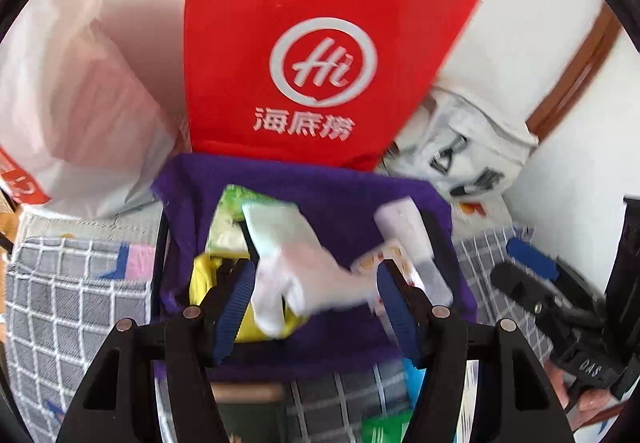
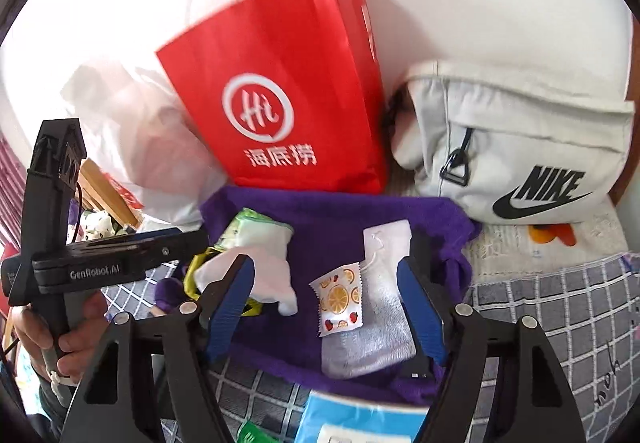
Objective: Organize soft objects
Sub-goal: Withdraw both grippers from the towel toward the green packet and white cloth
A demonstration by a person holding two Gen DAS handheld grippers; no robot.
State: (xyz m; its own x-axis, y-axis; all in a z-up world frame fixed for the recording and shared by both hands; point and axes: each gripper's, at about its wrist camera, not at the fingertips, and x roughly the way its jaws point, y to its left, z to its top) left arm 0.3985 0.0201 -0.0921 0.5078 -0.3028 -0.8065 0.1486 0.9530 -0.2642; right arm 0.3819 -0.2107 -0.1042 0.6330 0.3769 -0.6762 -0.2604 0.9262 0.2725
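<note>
Lying lengthwise between the right gripper's [image 2: 326, 307] wide, empty jaws, the grey-and-white fabric sock [image 2: 374, 317] ran away from the camera on the purple fleece cloth [image 2: 320, 211]. Nearer the left gripper [image 1: 318, 307], whose jaws also stood parted and empty, sat the white knit glove [image 1: 296, 271].

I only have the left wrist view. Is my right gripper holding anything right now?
Observer: No. The right gripper stands open over the purple towel, with nothing between its pads.
Operator: What's the blurred little packet on the right side of the towel?
Observer: A fruit-print sachet, lying partly over a grey sock.
Operator: And the pale bag at the back?
Observer: A white bag with a black Nike logo, beside the red paper bag.
</note>
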